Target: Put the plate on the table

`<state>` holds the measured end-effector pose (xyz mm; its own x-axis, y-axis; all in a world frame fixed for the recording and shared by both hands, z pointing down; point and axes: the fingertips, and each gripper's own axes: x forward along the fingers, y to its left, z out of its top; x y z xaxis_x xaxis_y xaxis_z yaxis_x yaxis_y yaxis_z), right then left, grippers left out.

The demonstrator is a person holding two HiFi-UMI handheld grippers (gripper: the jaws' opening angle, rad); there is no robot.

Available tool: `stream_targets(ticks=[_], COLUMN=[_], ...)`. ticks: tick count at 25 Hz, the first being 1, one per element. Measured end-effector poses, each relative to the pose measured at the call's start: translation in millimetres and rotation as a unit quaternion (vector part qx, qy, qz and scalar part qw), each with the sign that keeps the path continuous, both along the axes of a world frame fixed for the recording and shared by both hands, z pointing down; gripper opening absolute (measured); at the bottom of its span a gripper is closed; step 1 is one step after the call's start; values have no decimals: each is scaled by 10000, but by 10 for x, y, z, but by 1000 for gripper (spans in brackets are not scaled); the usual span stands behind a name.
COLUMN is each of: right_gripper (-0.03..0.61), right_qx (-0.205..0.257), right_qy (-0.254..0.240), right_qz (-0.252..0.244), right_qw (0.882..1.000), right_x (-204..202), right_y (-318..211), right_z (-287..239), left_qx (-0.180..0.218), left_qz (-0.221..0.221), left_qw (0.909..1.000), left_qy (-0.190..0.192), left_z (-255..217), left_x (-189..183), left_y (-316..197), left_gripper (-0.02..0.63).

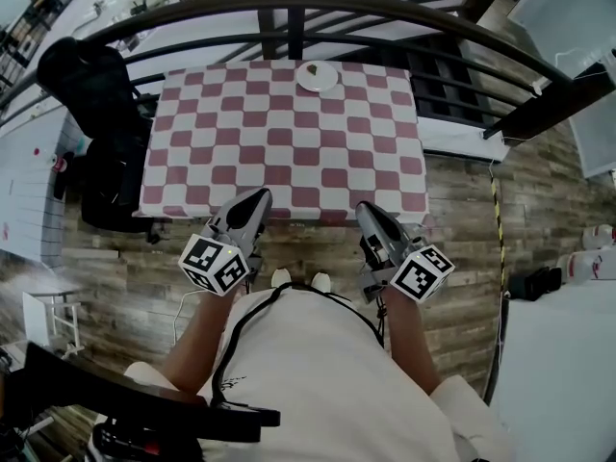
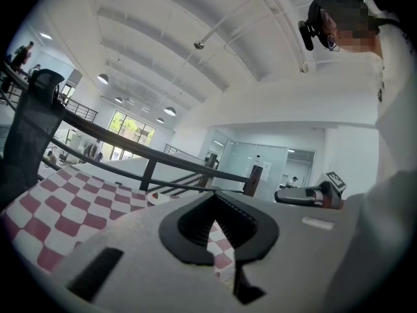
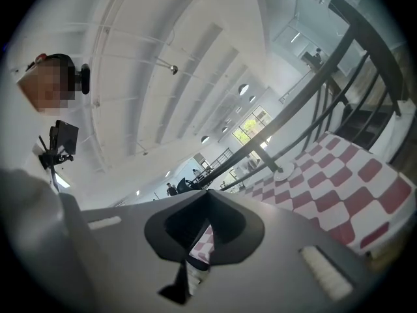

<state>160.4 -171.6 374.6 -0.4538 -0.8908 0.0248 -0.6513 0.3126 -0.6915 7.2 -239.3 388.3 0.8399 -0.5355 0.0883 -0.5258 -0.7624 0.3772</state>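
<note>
A small white plate [image 1: 317, 76] with a dark morsel on it rests at the far edge of the table [image 1: 231, 152], which wears a red-and-white checked cloth. Both grippers hover just short of the table's near edge, far from the plate. My left gripper [image 1: 260, 196] has its jaws together, nothing between them. The right gripper [image 1: 367, 209] is likewise shut and empty. The left gripper view shows its closed tips [image 2: 214, 195], the plate [image 2: 158, 198] beyond and the right gripper [image 2: 306, 194] alongside. In the right gripper view the closed tips [image 3: 208, 193] point toward the distant plate [image 3: 284, 170].
A dark curved railing [image 1: 385, 12] runs right behind the table. A black bag or coat on a chair [image 1: 96, 133] stands against the table's left side. Wooden floor [image 1: 462, 219] lies to the right, with white furniture [image 1: 568, 373] at the right edge and a dark chair [image 1: 115, 397] near left.
</note>
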Motion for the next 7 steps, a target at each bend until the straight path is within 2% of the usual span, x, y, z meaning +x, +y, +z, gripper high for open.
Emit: stream_targets(ticks=[7], right_gripper=[6], right_qx=[-6], right_qy=[147], right_qz=[70], right_qw=[9999], right_x=[165], right_y=[126], right_z=[-35], left_qx=[6], left_qz=[34], left_qw=[9999], left_qy=[-152], left_z=[-12], left_x=[181], left_y=[94], left_gripper=[6])
